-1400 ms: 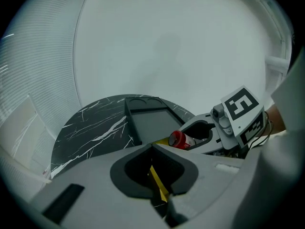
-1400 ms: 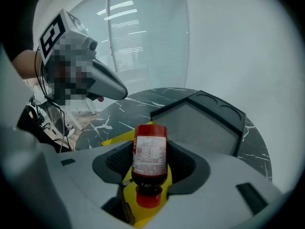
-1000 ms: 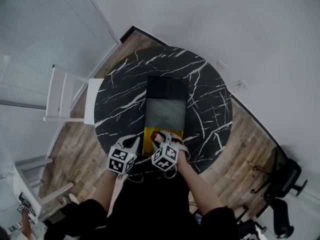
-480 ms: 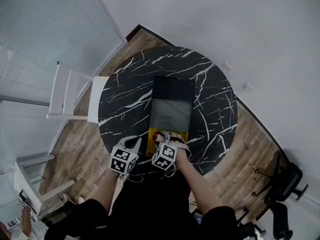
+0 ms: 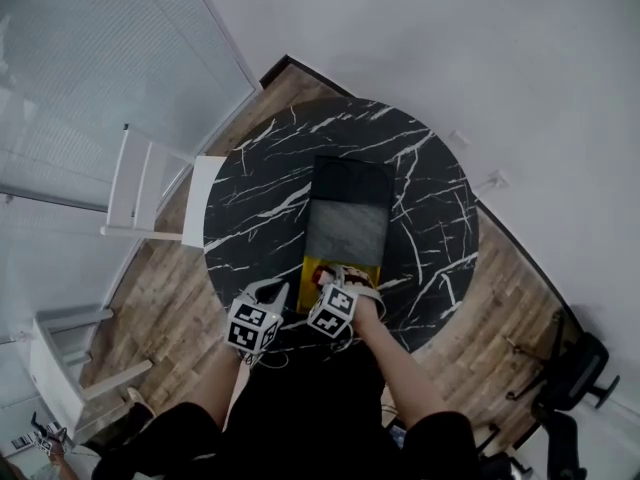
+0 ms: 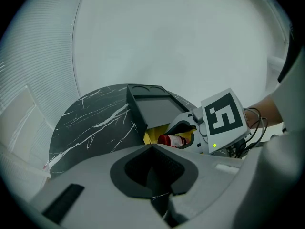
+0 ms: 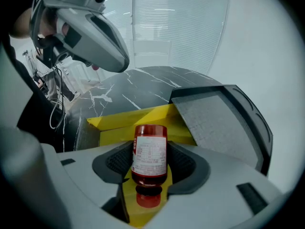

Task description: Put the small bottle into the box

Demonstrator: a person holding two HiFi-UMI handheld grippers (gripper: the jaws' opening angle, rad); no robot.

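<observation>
Red, rigid bottle [image 7: 150, 149], likely light and slick; right hand-held gripper [image 7: 151, 163] clamps its labelled middle, box [image 7: 138, 120] just beneath.

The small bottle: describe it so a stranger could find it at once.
Find the round black marble table, then the yellow box at its near edge. Over it the right tool grips the bottle: dark red, white label, red cap, the only bottle in sight.
</observation>
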